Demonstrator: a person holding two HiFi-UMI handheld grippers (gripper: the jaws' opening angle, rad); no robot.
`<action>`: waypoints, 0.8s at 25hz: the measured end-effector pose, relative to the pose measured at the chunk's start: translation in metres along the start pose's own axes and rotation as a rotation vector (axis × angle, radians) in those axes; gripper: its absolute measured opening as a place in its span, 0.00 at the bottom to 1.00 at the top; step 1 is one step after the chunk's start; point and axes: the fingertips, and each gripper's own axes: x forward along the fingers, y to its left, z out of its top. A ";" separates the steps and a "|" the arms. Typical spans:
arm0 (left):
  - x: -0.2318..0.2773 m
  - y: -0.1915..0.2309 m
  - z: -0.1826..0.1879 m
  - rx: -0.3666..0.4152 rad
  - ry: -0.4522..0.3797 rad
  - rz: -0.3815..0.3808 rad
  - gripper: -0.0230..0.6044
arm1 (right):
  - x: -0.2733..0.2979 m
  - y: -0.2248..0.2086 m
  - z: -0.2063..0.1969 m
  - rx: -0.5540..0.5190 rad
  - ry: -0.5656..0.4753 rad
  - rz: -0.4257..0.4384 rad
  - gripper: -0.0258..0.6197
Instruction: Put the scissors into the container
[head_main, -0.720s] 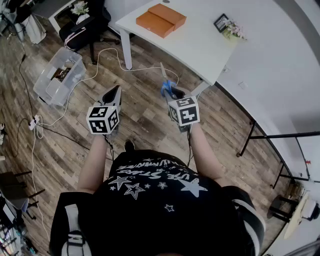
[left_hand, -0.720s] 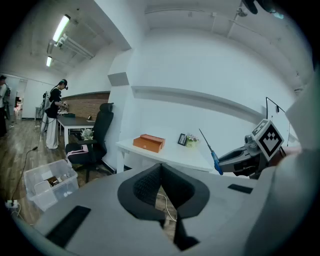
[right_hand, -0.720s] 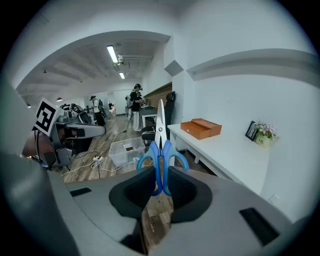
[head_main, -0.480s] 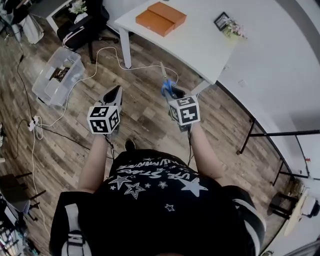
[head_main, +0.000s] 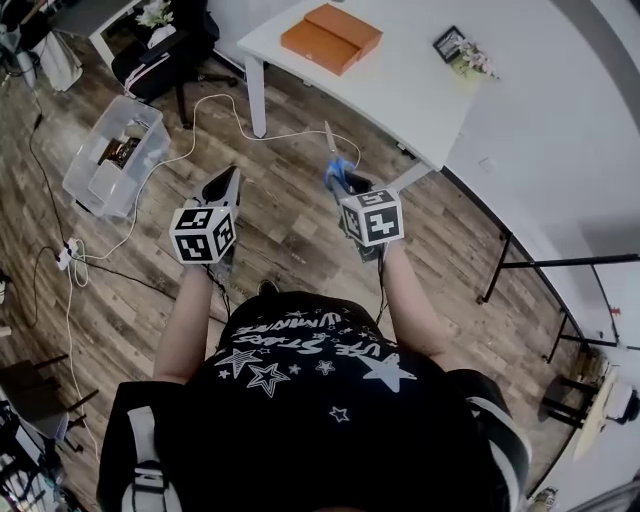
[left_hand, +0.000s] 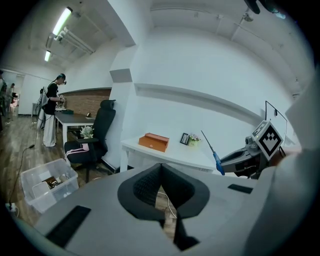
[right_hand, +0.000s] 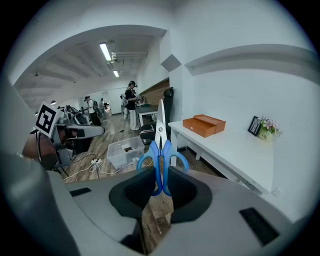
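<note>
Blue-handled scissors (right_hand: 160, 150) stand blades-up between the jaws of my right gripper (right_hand: 159, 187), which is shut on their handles. In the head view the scissors (head_main: 333, 163) point away from me, above the wooden floor, near the white table's front edge, held by the right gripper (head_main: 345, 186). A clear plastic container (head_main: 112, 152) sits on the floor at the far left, with small items inside; the right gripper view shows the container (right_hand: 124, 151) low and ahead. My left gripper (head_main: 224, 187) hovers over the floor, jaws together and empty. The left gripper (left_hand: 161, 202) sees the scissors (left_hand: 212, 151) to its right.
A white table (head_main: 400, 90) carries orange boxes (head_main: 330, 38) and a small framed picture with flowers (head_main: 455, 52). A white cable (head_main: 215, 125) trails across the floor to a power strip (head_main: 68, 252). A black office chair (head_main: 165, 55) stands by the container. People stand farther down the room (right_hand: 131, 102).
Both grippers have drifted slightly; the left one moved a little away from me. The scissors stay clamped in the right gripper.
</note>
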 end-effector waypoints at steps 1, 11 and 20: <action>-0.003 0.007 -0.001 -0.004 0.002 -0.004 0.07 | 0.002 0.006 0.002 0.002 0.000 -0.005 0.17; 0.011 0.040 0.001 0.019 0.033 -0.089 0.07 | 0.016 0.013 0.002 0.061 0.029 -0.071 0.17; 0.050 0.058 0.017 0.015 0.048 -0.083 0.07 | 0.057 -0.008 0.028 0.060 0.024 -0.053 0.17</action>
